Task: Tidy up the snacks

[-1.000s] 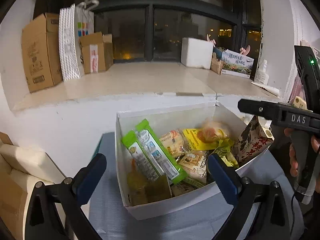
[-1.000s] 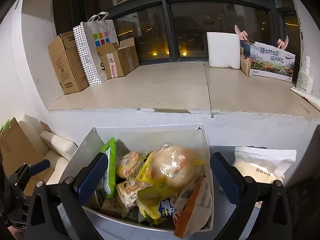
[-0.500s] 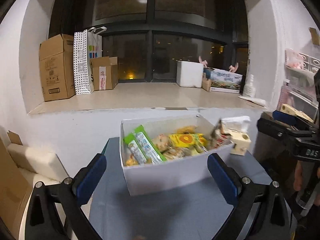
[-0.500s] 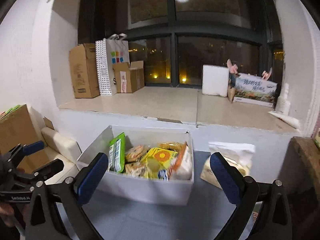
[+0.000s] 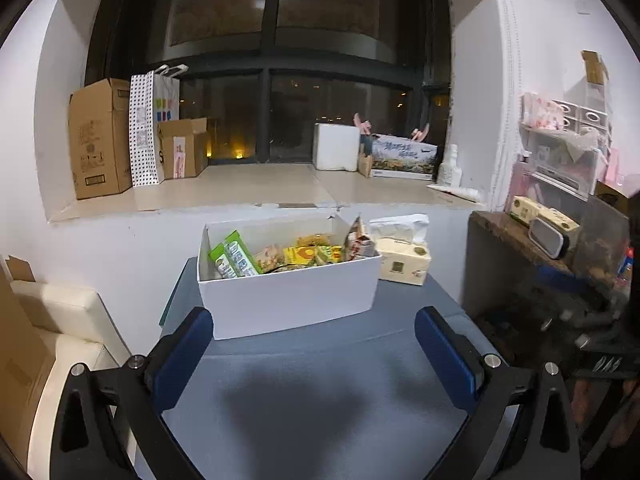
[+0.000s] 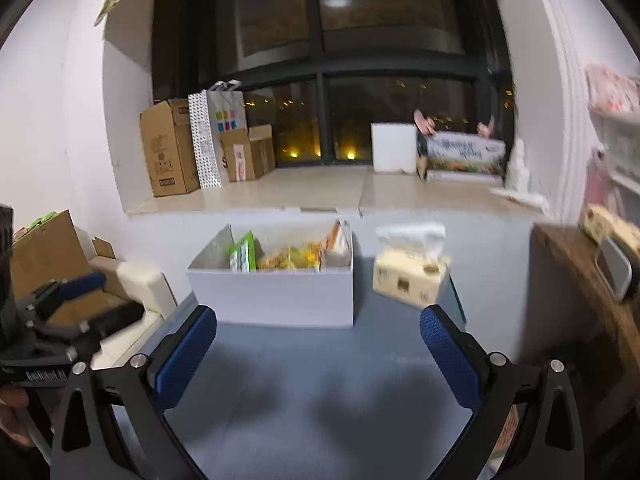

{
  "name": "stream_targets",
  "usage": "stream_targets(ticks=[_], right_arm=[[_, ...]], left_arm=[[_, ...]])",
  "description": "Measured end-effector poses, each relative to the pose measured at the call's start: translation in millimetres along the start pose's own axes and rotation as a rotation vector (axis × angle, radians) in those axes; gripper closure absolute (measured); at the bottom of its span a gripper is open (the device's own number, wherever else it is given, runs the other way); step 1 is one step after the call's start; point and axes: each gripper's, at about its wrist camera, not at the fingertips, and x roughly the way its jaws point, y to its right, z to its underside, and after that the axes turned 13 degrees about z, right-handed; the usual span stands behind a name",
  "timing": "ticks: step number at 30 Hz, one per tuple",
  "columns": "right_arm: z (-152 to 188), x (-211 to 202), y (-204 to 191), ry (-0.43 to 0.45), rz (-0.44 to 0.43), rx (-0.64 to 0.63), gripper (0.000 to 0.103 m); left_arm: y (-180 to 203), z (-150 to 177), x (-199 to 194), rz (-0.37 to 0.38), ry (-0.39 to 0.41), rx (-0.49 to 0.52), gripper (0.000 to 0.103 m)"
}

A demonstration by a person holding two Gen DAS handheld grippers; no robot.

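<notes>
A white cardboard box (image 5: 288, 296) (image 6: 276, 296) stands at the far side of a grey-blue table (image 5: 320, 392). It holds several snack packets, among them a green one (image 5: 236, 260) (image 6: 244, 256) at the left and a yellow one (image 5: 308, 254). My left gripper (image 5: 316, 356) hangs open well back from the box, nothing between its blue pads. My right gripper (image 6: 318, 354) is open too, equally far from the box. The left gripper (image 6: 60, 320) also shows at the left edge of the right wrist view, with a hand under it.
A tissue pack (image 5: 404, 264) (image 6: 412, 276) sits right of the box. A wooden shelf (image 5: 532, 248) with clutter stands at the right, a cream seat (image 5: 60, 320) at the left. Cardboard boxes (image 5: 100, 140) and a dotted paper bag (image 5: 148, 128) line the window ledge.
Both grippers have pulled back and up from just over the box, so the box now looks small and far. Both stay open. The right view is slightly blurred.
</notes>
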Motion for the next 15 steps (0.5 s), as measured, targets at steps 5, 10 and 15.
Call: stream_targets(ticks=[5,10,15], right_arm=[[24,-10,6,-0.028,0.018,0.032,0.000],[23,-16,10,-0.017,0.000,0.051,0.000],[23,-17,7,-0.015,-0.007,0.041,0.000]], left_arm=[[7,10,-12,0.025,-0.016,-0.025,0.000],[7,14,-18,0.011,-0.018,-0.034,0.000],[3,14,-18,0.006,-0.027,-0.043,0.000]])
